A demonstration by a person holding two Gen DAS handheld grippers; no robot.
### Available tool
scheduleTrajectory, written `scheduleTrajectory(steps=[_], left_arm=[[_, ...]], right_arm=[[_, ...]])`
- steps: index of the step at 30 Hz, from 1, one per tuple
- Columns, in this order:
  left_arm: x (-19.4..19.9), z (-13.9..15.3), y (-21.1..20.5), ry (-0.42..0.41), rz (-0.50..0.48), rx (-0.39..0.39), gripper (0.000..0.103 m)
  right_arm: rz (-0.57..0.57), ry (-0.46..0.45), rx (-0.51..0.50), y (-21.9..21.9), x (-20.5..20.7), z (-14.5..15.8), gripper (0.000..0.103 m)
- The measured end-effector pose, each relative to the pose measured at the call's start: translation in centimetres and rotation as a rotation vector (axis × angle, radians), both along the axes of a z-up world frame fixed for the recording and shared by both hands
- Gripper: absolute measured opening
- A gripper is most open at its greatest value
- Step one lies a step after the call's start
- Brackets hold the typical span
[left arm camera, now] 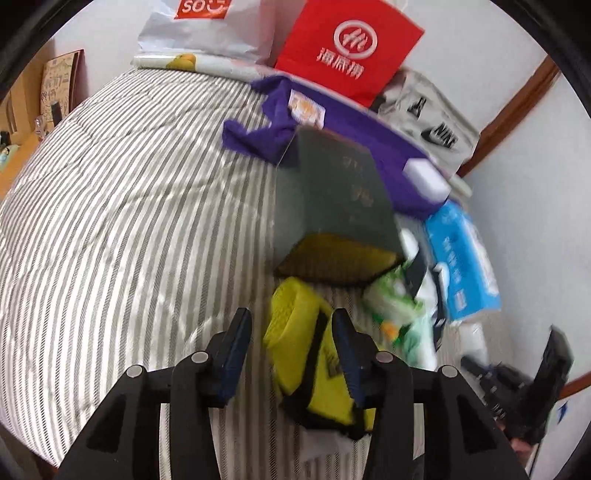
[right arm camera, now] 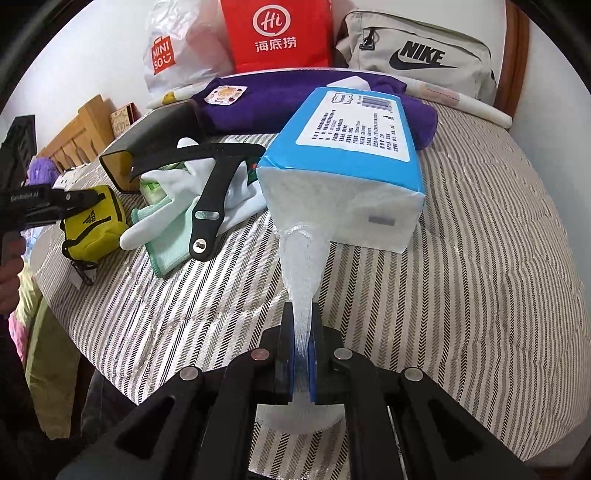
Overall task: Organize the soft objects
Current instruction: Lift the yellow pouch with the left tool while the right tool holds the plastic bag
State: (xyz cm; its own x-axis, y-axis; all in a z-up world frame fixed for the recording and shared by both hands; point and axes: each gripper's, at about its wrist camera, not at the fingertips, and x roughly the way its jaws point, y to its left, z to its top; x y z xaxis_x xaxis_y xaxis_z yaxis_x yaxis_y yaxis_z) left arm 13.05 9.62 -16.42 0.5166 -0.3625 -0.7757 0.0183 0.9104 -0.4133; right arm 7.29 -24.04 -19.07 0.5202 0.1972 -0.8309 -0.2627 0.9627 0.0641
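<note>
Striped bed cover [right arm camera: 461,277], red paper bag [right arm camera: 277,35] by the wall, white shop bag [right arm camera: 173,55] beside it, wooden bed frame [right arm camera: 79,133], dark flat box [left arm camera: 332,188] on the bed.

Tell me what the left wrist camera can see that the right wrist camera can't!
Only the left wrist view shows the left tongs open around the yellow pouch.

Only the right wrist view shows the right tongs shut on the tissue pack's plastic end, a black watch strap lying across white gloves, and the wooden headboard.

Both show the striped bedcover, the red paper bag, the purple cloth, the Nike bag, the dark box and the yellow pouch.
</note>
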Motion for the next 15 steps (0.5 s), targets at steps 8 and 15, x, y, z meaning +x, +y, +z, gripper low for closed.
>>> scheduleTrajectory(steps=[8,15], left_arm=[[-0.4,2.4,-0.6,-0.067,-0.059,-0.014,0.012],[-1.2,4.2,1.6,-0.103,-0.003,-0.186,0.012]], right_arm=[[0.004,-0.005,-0.001,0.1,0.0,0.0,0.007],[0.002,-0.004,0.0,0.2,-0.4,0.0,0.007]])
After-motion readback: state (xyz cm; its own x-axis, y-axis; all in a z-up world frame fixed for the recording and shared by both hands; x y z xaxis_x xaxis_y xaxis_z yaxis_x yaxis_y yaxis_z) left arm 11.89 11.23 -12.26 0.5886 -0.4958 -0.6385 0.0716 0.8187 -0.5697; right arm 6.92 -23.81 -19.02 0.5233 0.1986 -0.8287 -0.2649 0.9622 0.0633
